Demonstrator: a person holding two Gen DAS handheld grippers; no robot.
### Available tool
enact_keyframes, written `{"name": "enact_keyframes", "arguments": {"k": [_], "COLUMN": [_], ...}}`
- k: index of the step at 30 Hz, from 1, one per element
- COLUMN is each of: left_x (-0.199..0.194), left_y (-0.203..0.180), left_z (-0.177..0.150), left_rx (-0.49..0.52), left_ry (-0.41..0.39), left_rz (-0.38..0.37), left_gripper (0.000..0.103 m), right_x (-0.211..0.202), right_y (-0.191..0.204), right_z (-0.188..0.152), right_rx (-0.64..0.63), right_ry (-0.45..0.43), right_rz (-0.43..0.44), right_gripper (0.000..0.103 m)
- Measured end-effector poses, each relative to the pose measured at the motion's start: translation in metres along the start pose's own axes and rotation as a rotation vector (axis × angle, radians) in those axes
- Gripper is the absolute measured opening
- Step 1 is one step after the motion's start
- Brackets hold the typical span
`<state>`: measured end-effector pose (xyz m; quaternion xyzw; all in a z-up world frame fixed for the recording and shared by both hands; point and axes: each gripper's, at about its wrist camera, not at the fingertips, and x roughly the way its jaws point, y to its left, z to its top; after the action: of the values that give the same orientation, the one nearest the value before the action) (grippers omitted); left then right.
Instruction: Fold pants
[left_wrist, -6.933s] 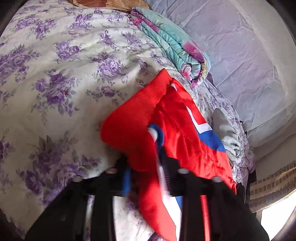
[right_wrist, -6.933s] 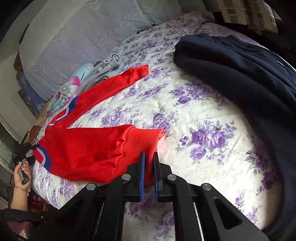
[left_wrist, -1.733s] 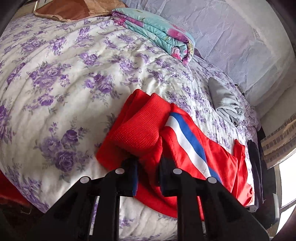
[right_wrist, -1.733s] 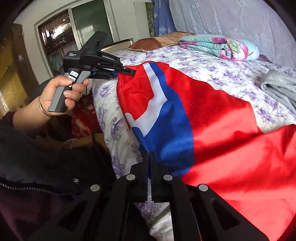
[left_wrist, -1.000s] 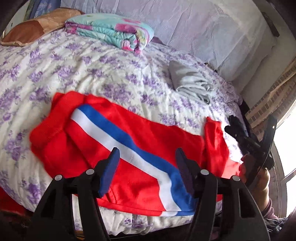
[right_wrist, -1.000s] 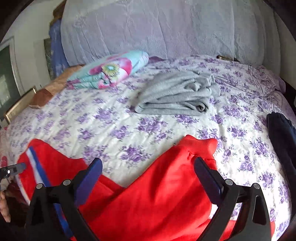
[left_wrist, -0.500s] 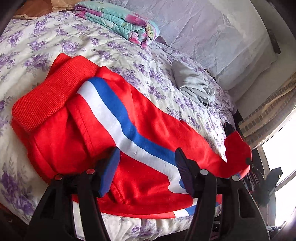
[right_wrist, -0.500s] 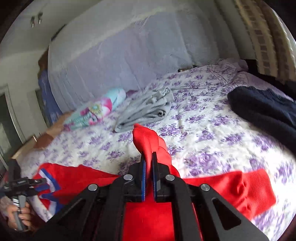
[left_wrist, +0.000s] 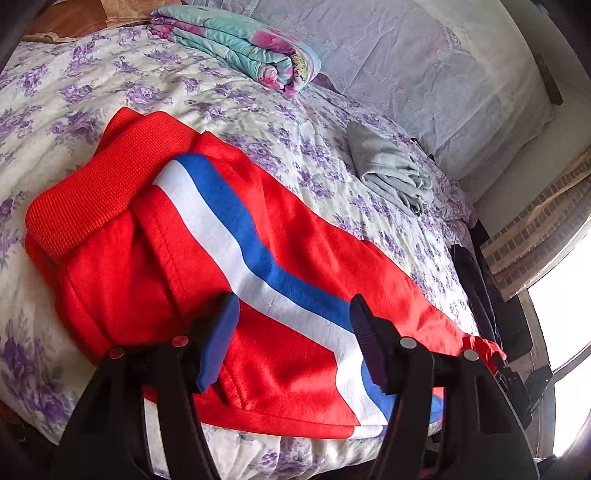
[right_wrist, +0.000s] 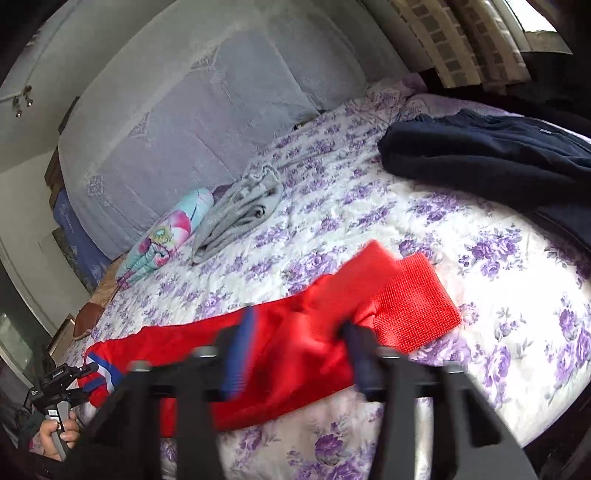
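Both tongs, left (left_wrist: 291, 332) and right (right_wrist: 295, 354), spread wide and empty just above the red pants (left_wrist: 288, 236).

Floral bedspread (left_wrist: 92, 88), pale padded headboard (right_wrist: 192, 122), bright window (left_wrist: 565, 317).

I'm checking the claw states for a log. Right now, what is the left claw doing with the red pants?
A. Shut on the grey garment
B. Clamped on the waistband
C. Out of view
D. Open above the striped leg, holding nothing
D: the left claw has its jaws spread wide over the red pants near the blue-and-white stripe, with no cloth between them.
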<state>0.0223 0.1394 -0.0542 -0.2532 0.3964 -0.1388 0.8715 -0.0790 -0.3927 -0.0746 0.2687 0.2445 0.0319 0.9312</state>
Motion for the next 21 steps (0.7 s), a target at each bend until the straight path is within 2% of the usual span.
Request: {"name": "enact_keyframes", "arguments": {"k": [1, 4, 9, 10, 11, 12, 14, 16, 18, 21], "left_x": [0.0, 0.0, -0.005, -0.006, -0.006, -0.006, -0.006, -0.006, -0.006, -0.005], "left_y": [0.0, 0.001, 0.007, 0.007, 0.006, 0.005, 0.002, 0.0, -0.001, -0.003], "left_z": [0.0, 0.001, 0.004, 0.004, 0.002, 0.0, -0.004, -0.006, -0.005, -0.003], "left_rx": [-0.002, -0.009, -0.073, -0.08, -0.078, -0.07, -0.045, -0.029, -0.021, -0.015], "left_ry": [0.0, -0.001, -0.023, -0.027, -0.031, -0.038, -0.048, -0.052, -0.046, -0.036], "left_rz": [0.0, -0.003, -0.03, -0.035, -0.033, -0.023, -0.006, 0.004, 0.011, 0.021], "left_gripper": [0.061, 0.061, 0.061, 0.061, 0.061, 0.061, 0.061, 0.061, 0.061, 0.061], "right_x": [0.002, -0.01, -0.062, -0.071, -0.071, -0.06, -0.023, 0.0, 0.002, -0.004], "right_y": [-0.004, 0.003, 0.037, 0.039, 0.035, 0.025, -0.013, -0.043, -0.053, -0.05], "right_z": [0.003, 0.017, 0.064, 0.064, 0.061, 0.054, 0.03, 0.0, -0.016, -0.017], "right_rx": [0.022, 0.003, -0.093, -0.128, -0.143, -0.121, 0.0, 0.073, 0.086, 0.078], "right_ry": [0.022, -0.007, -0.239, -0.282, -0.284, -0.242, -0.084, 0.029, 0.037, 0.004], "right_rz": [0.018, 0.111, 0.383, 0.387, 0.358, 0.325, 0.227, 0.142, 0.13, 0.132], "right_gripper": [0.015, 0.015, 0.015, 0.015, 0.015, 0.015, 0.015, 0.014, 0.014, 0.014]}}
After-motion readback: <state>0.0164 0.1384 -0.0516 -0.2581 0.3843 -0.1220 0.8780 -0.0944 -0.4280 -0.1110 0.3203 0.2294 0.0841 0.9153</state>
